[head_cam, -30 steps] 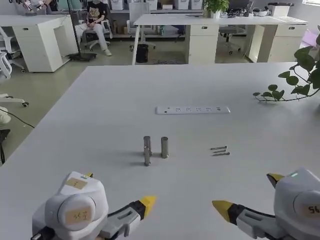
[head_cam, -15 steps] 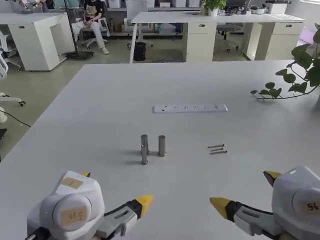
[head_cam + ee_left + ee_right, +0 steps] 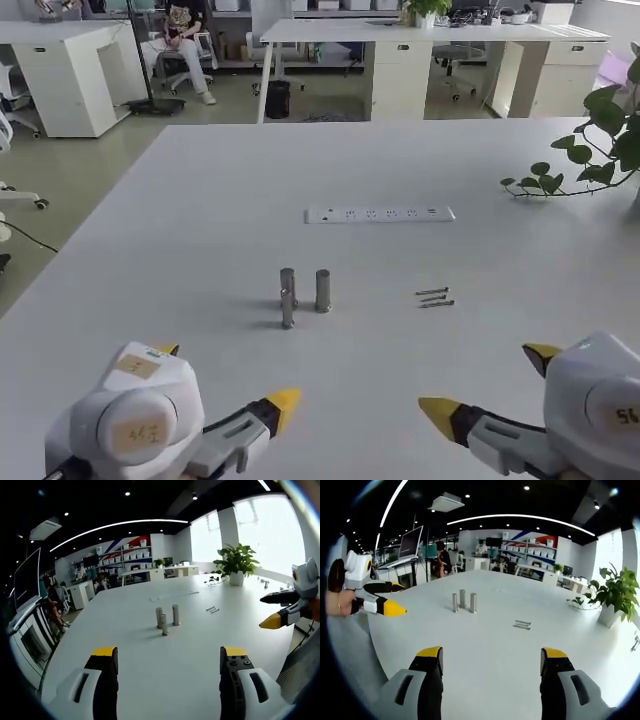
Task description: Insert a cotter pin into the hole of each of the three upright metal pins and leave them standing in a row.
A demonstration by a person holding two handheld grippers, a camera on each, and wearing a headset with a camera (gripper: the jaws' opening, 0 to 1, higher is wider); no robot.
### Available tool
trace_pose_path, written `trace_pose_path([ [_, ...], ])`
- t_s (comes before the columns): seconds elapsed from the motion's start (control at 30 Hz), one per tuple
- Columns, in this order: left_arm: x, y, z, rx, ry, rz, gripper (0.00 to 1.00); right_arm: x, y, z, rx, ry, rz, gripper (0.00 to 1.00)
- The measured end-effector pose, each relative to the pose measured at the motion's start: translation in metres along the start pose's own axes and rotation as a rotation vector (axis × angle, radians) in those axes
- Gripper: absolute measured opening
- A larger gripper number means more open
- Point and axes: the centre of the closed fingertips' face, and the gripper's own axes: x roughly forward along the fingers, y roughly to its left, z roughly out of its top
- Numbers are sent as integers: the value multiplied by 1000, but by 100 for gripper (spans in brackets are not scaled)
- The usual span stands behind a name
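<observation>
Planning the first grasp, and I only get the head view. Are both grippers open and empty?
Observer: The left gripper is: its own view shows the jaws wide apart with nothing between them.
Operator: And the right?
Observer: The right gripper is the same, with its jaws apart and empty.
Operator: Two of the pins overlap in my view. Are they touching?
Observer: No. In the right gripper view the three pins stand upright with gaps between them.

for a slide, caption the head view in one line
Left gripper and right gripper, open, face three upright metal pins and loose cotter pins.
</observation>
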Motion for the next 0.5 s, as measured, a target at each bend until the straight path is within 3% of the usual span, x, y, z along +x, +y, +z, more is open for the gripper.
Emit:
trace_pose_path([
  [0.33, 3, 2, -2, 17, 13, -4, 77, 0, 2, 5, 10, -12, 16, 73],
  [0.5, 4, 6, 0, -12, 14, -6, 73, -1, 4, 8, 16, -18, 22, 71],
])
